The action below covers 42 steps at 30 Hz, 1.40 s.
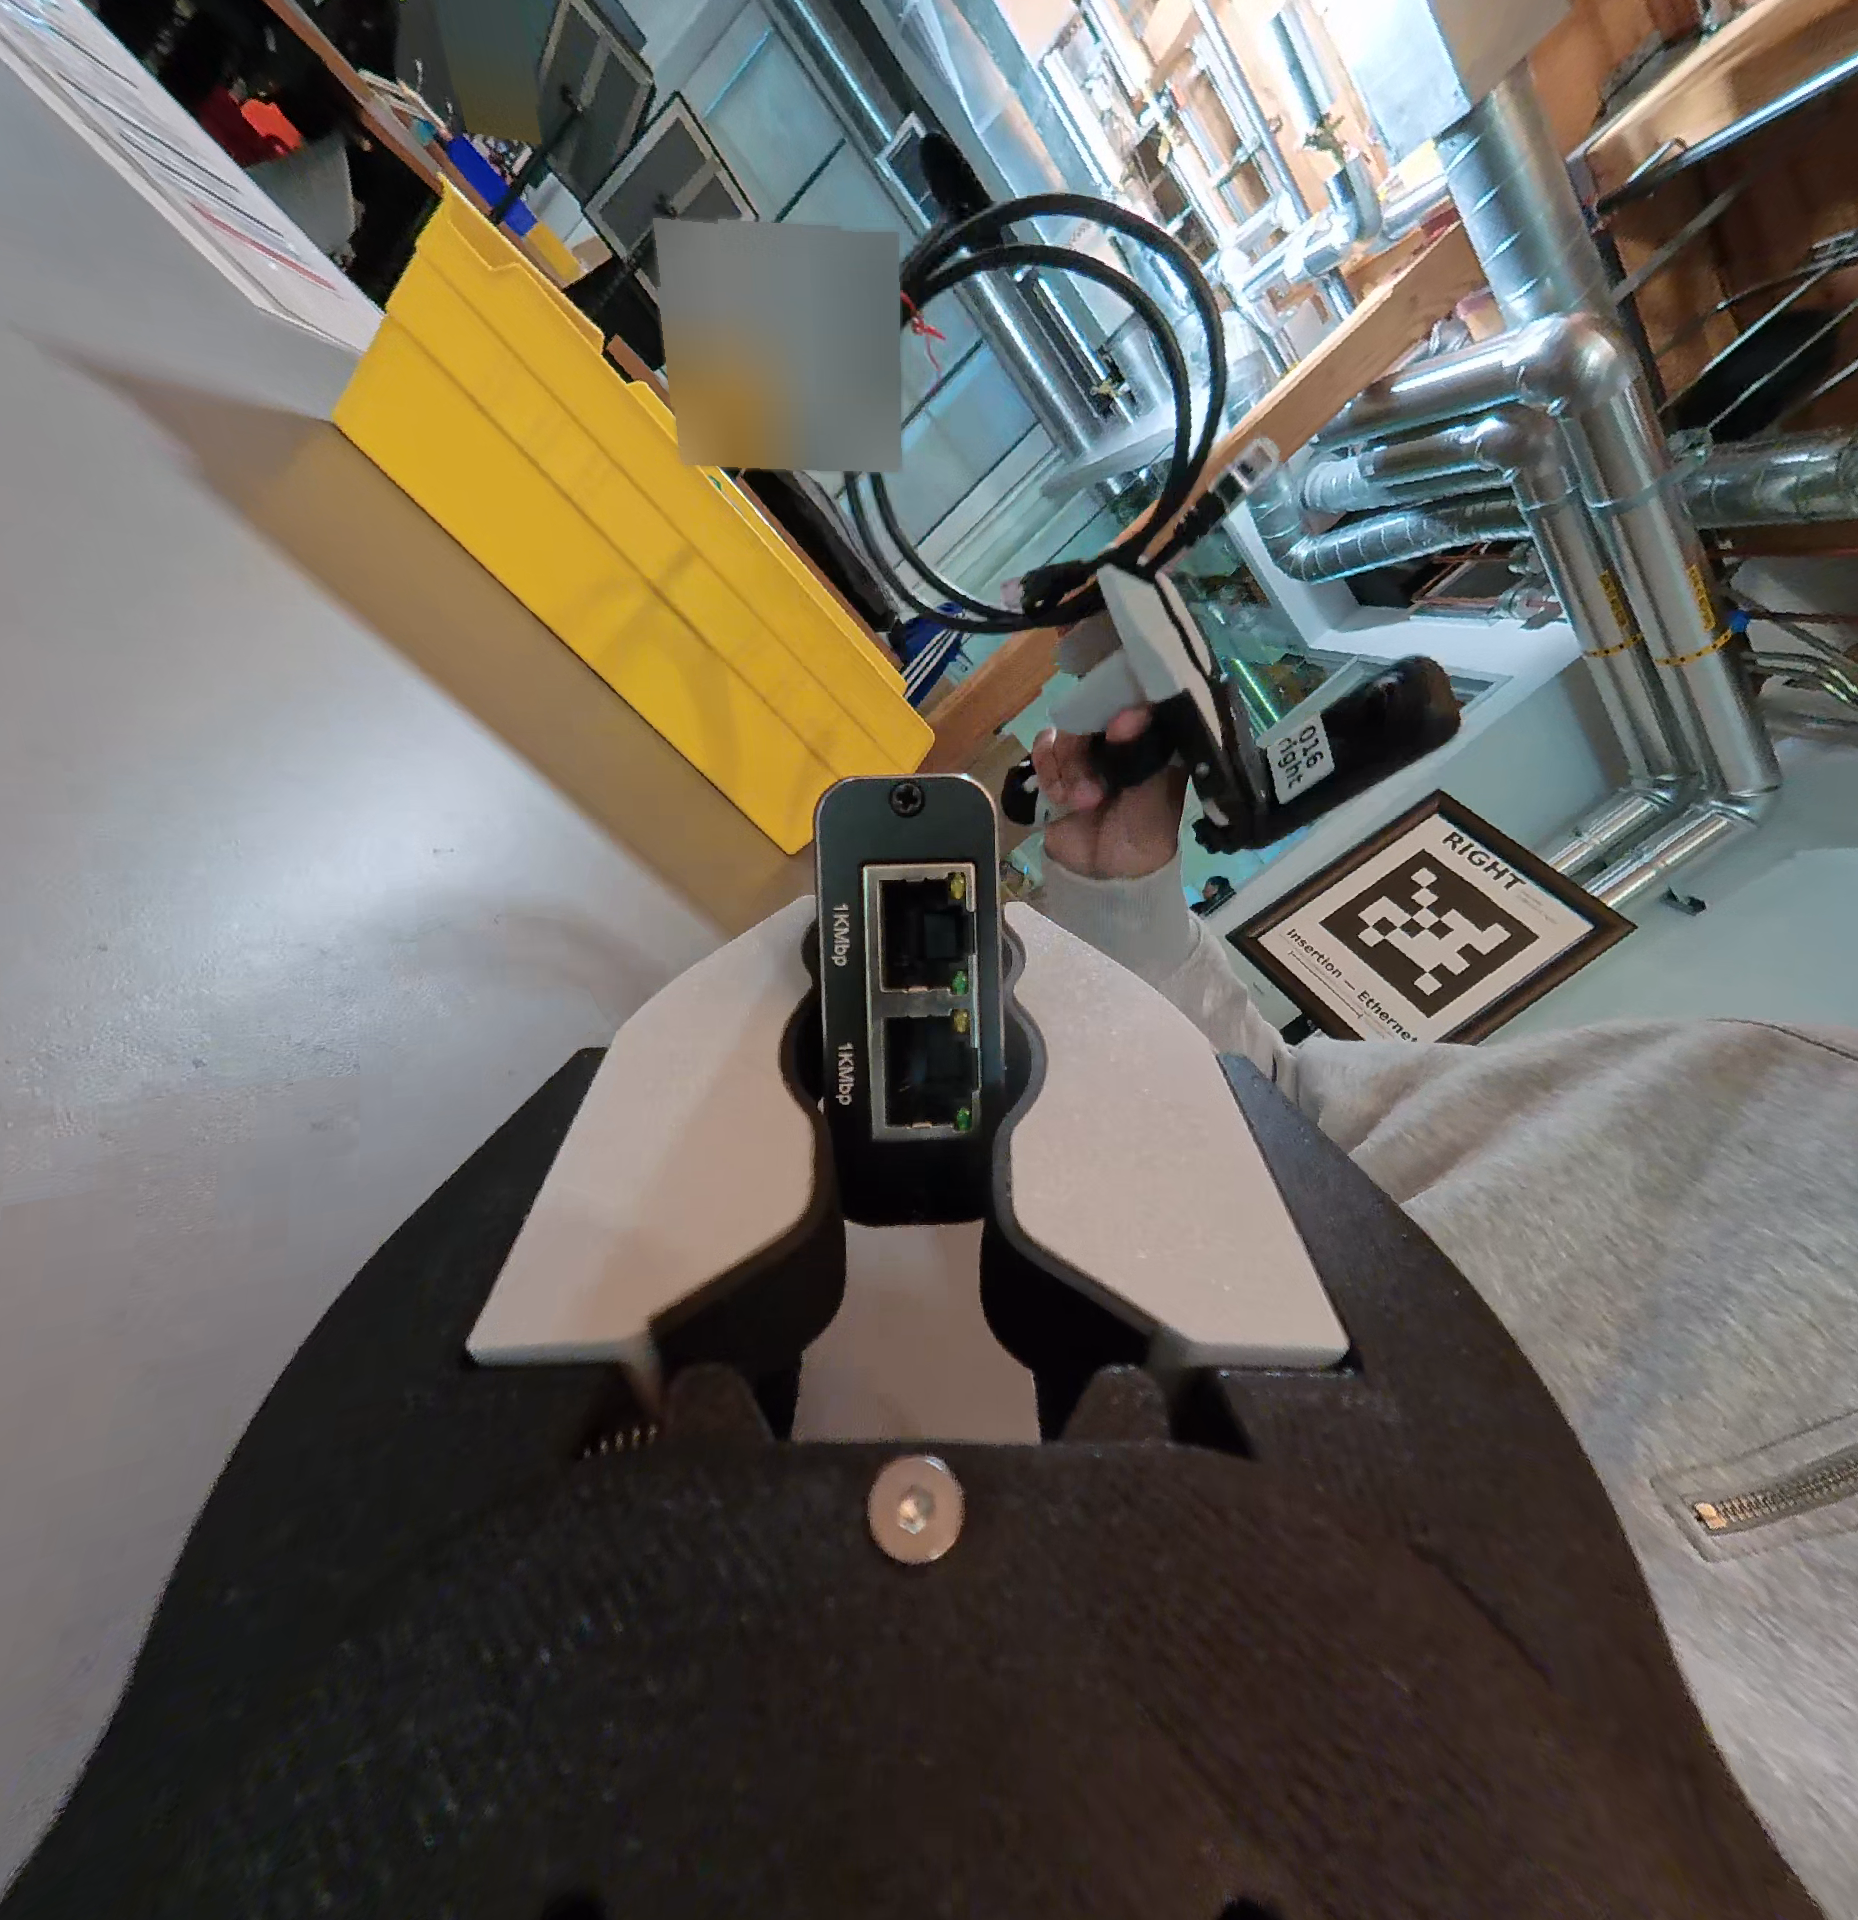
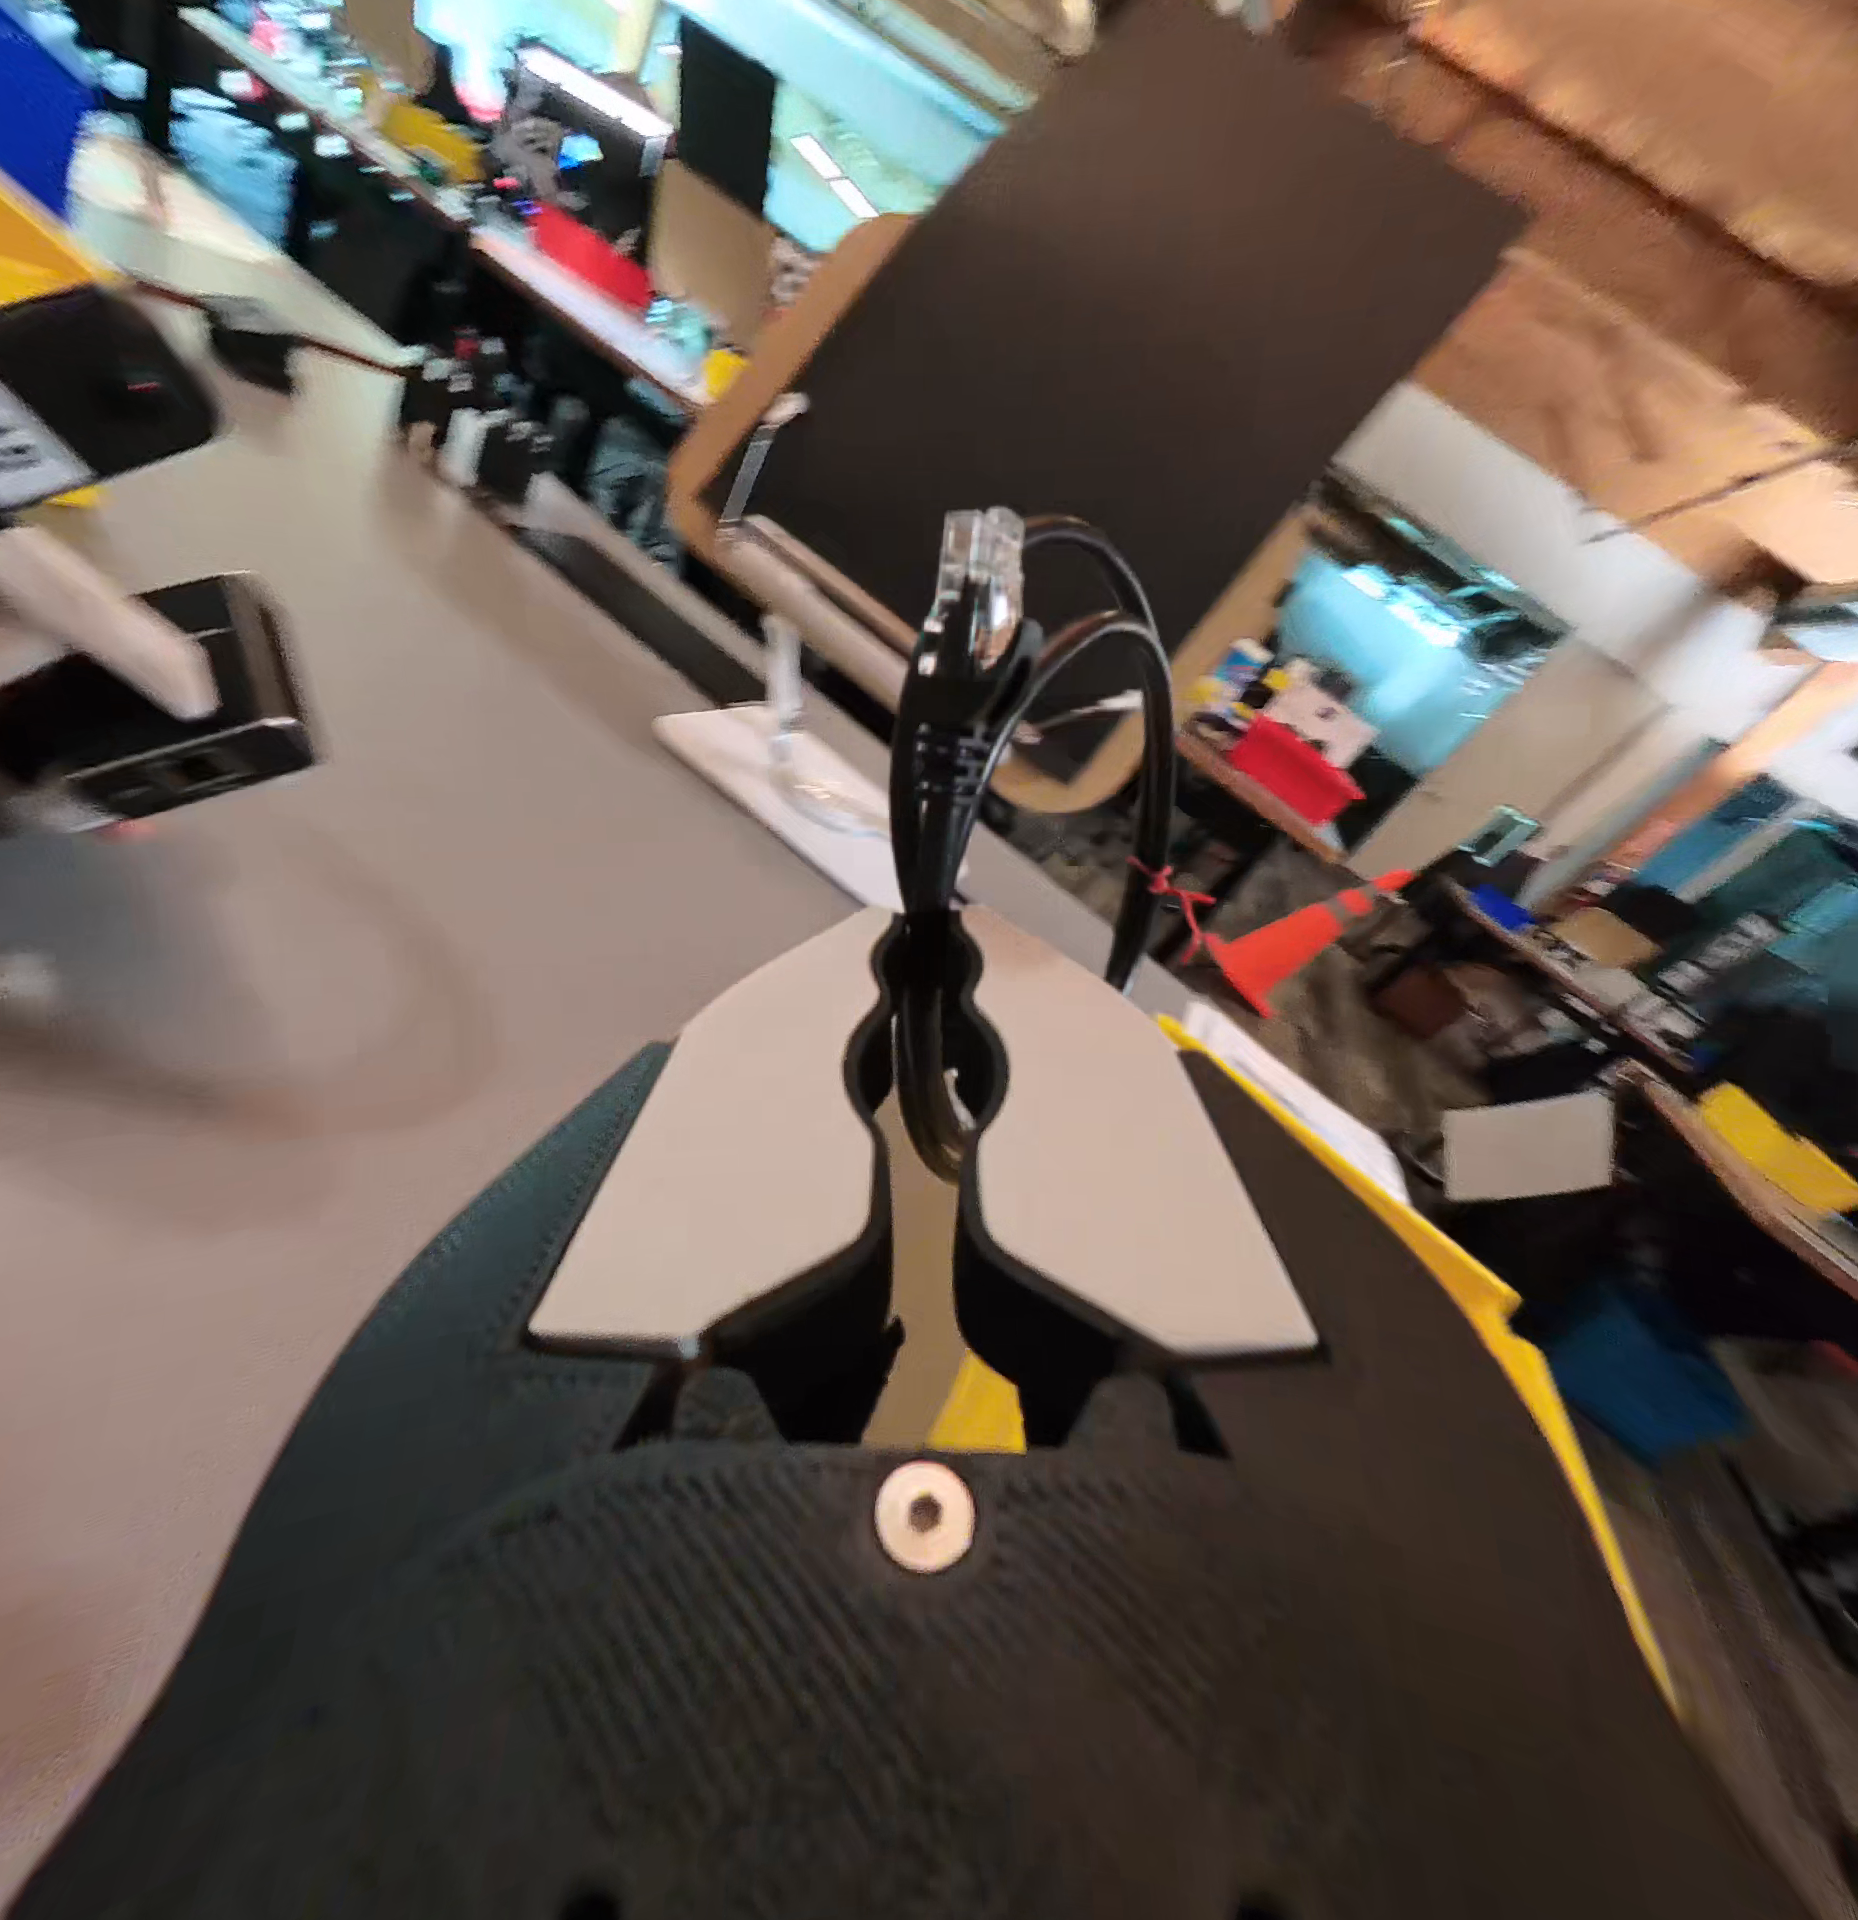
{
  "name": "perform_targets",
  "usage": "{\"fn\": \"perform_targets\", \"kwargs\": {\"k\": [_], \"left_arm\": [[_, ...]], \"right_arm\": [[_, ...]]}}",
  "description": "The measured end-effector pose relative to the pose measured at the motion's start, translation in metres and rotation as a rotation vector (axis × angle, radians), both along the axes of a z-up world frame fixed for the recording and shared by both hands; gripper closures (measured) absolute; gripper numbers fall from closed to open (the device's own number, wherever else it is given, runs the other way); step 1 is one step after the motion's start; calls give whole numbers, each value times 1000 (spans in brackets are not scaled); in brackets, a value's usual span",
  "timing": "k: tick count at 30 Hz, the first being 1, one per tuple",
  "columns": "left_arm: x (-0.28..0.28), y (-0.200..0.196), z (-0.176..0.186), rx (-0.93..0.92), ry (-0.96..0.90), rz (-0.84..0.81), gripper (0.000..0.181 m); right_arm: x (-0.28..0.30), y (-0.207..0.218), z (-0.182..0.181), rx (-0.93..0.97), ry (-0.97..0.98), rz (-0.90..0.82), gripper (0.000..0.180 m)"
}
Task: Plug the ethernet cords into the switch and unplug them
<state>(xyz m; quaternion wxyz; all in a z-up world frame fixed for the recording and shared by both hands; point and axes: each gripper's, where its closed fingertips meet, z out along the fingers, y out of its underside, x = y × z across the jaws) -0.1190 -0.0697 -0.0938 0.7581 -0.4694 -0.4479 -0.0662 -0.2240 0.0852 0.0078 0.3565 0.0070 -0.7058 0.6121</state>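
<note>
My left gripper [image 1: 909, 925] is shut on a small black switch [image 1: 909, 1039] and holds it in the air. The switch's two ports face the camera and both are empty. My right gripper [image 2: 930, 925] is shut on a bundle of black ethernet cords [image 2: 935, 790]. A clear plug [image 2: 979, 571] sticks out past its fingertips. In the left wrist view the right gripper [image 1: 1096, 613] is up and to the right, apart from the switch, with the cords [image 1: 1050, 590] looping above it. In the blurred right wrist view the switch [image 2: 208, 748] shows at far left.
A yellow bin [image 1: 613, 520] stands on the grey table [image 1: 229, 935] behind the switch. A framed black-and-white marker sign [image 1: 1424, 925] is at the right. A dark monitor back [image 2: 1112, 312] on a white stand [image 2: 790, 769] and an orange cone [image 2: 1299, 935] lie beyond.
</note>
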Motion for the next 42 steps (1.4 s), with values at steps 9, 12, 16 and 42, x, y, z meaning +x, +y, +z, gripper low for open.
{"fn": "perform_targets", "kwargs": {"k": [9, 12, 16, 42], "left_arm": [[-1, 0, -1, 7, -10, -5, 156], [-1, 0, -1, 10, -11, -5, 156], [-1, 0, -1, 16, -14, -7, 156], [-199, 134, 74, -464, -129, -169, 154]], "right_arm": [[-88, 101, 4, -131, -12, -335, 173], [-108, 109, -26, -92, -93, -422, 173], [-125, 99, -93, 34, -397, -409, 158], [-6, 94, -75, -214, -662, -12, 147]]}}
